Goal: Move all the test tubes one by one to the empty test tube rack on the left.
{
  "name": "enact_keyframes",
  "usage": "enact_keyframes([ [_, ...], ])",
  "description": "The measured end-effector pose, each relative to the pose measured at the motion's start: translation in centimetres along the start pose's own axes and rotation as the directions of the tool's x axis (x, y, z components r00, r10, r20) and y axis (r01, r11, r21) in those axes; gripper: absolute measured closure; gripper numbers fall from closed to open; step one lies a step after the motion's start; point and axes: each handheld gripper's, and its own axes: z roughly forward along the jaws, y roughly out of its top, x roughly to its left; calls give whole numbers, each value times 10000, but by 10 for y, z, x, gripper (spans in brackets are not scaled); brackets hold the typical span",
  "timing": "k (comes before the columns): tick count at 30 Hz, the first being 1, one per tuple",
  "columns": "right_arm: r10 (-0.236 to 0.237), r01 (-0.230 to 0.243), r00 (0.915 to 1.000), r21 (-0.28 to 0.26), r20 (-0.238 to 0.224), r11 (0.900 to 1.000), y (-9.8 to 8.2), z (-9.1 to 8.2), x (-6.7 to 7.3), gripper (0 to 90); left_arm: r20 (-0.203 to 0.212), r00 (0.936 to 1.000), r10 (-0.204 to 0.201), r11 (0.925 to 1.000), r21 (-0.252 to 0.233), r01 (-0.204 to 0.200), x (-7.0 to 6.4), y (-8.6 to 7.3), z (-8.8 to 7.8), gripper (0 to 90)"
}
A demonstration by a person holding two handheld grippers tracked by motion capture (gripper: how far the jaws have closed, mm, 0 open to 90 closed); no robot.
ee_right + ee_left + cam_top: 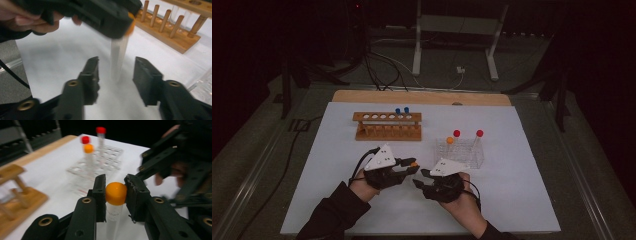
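My left claw [115, 192] is pinching the orange cap [116, 193] of a tube [113, 220], one pad on each side of it. The clear tube hangs down from the cap, above the white mat [332, 165]. In the high view the left claw [411, 167] sits at the near middle of the mat, the cap [413, 163] a small orange dot at its tip.

My right claw [115, 75] is spread. Its pads stand on either side of the lower end of the tube [118, 58] and I see daylight on both sides, so they are not touching it. From above, the right claw [421, 179] points left, tip to tip with the left one, just below it.

Behind the right hand [464, 202] stands the clear rack [462, 152], holding two red-capped tubes [456, 134] and one orange-capped tube [449, 141]. Further back and to the left is the wooden rack [388, 126], with two blue-capped tubes [401, 112] in its right-hand holes. The held tube is between the two racks in depth, nearer to me than both, and apart from each.
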Motion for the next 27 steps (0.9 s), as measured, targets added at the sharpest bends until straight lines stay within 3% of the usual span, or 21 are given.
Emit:
enact_keyframes([
  [7, 138, -130, 9998, -487, 148, 9987, 2, -9, -7, 339, -1060, 9943, -141, 9998, -135, 127, 22, 4, -8, 721],
  [13, 217, -189, 9992, -784, 348, 9967, 3, -14, -11, 158, -1644, 9858, -340, 9990, -333, 289, 40, 13, -16, 721],
  [16, 300, -265, 9989, -915, 369, 9955, 3, -17, -13, 132, -2015, 9789, -327, 9991, -330, 266, 49, 18, -18, 721],
  [21, 491, -437, 9974, -979, 533, 9942, 3, -19, -19, 12, -2576, 9652, -456, 9985, -423, 359, 63, 24, -21, 720],
  [27, 507, -450, 9972, -1009, 544, 9939, 2, -22, -24, 0, -3125, 9478, -633, 9973, -565, 480, 79, 34, -20, 721],
])
